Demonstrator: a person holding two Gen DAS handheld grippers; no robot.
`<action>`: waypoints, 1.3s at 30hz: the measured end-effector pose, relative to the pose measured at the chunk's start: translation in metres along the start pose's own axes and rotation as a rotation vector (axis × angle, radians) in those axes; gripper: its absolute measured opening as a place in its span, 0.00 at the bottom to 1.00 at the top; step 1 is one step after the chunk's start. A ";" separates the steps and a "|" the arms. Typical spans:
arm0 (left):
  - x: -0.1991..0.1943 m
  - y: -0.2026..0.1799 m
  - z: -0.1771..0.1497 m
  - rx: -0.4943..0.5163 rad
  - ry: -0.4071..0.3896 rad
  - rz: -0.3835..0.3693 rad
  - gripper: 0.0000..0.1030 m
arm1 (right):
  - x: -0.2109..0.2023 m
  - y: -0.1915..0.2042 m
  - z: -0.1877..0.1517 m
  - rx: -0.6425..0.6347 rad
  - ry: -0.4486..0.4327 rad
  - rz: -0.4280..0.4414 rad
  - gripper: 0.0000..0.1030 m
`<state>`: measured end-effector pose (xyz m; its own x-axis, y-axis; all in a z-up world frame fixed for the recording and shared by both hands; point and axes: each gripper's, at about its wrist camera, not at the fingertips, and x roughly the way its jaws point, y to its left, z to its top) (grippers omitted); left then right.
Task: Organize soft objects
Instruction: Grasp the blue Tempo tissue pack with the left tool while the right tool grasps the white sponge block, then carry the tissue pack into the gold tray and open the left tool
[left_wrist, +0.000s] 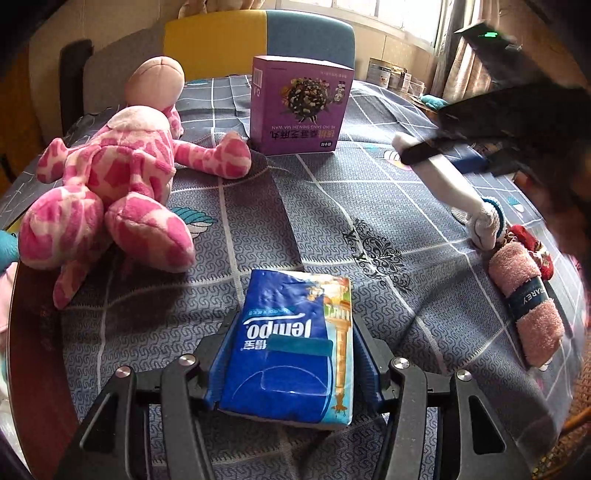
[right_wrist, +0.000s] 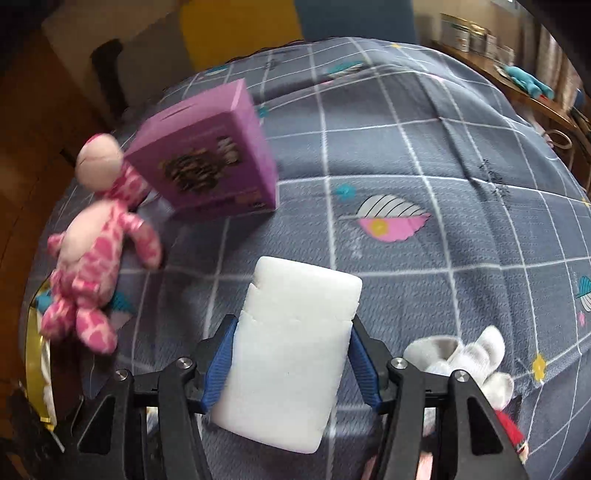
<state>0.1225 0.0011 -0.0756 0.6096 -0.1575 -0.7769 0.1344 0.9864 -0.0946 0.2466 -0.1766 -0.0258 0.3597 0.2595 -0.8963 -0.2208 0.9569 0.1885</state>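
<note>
My left gripper (left_wrist: 293, 325) is shut on a blue Tempo tissue pack (left_wrist: 291, 347), held low over the grey checked cloth (left_wrist: 369, 206). My right gripper (right_wrist: 293, 325) is shut on a white sponge block (right_wrist: 291, 350); it also shows in the left wrist view (left_wrist: 443, 170), above the cloth at right. A pink spotted plush toy (left_wrist: 110, 192) lies at left and shows in the right wrist view (right_wrist: 96, 258). A rolled pink towel (left_wrist: 524, 299) and a white sock bundle (left_wrist: 487, 221) lie at right.
A purple box (left_wrist: 299, 107) stands upright at the far middle of the cloth, also in the right wrist view (right_wrist: 207, 162). White socks (right_wrist: 469, 354) and a red item (right_wrist: 511, 430) lie beside my right gripper. A yellow-and-blue chair back (left_wrist: 258, 40) is behind the table.
</note>
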 end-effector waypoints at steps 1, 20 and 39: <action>0.000 0.000 0.000 -0.002 0.000 -0.002 0.56 | -0.001 0.004 -0.009 -0.016 0.018 0.012 0.57; -0.047 0.013 0.001 -0.056 -0.021 0.011 0.51 | 0.028 0.022 -0.077 -0.125 -0.009 -0.121 0.62; -0.144 0.039 -0.002 -0.119 -0.151 0.120 0.51 | 0.023 0.032 -0.092 -0.169 -0.124 -0.179 0.64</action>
<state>0.0384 0.0627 0.0317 0.7267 -0.0351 -0.6861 -0.0339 0.9956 -0.0868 0.1640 -0.1521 -0.0777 0.5121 0.1122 -0.8516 -0.2878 0.9565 -0.0471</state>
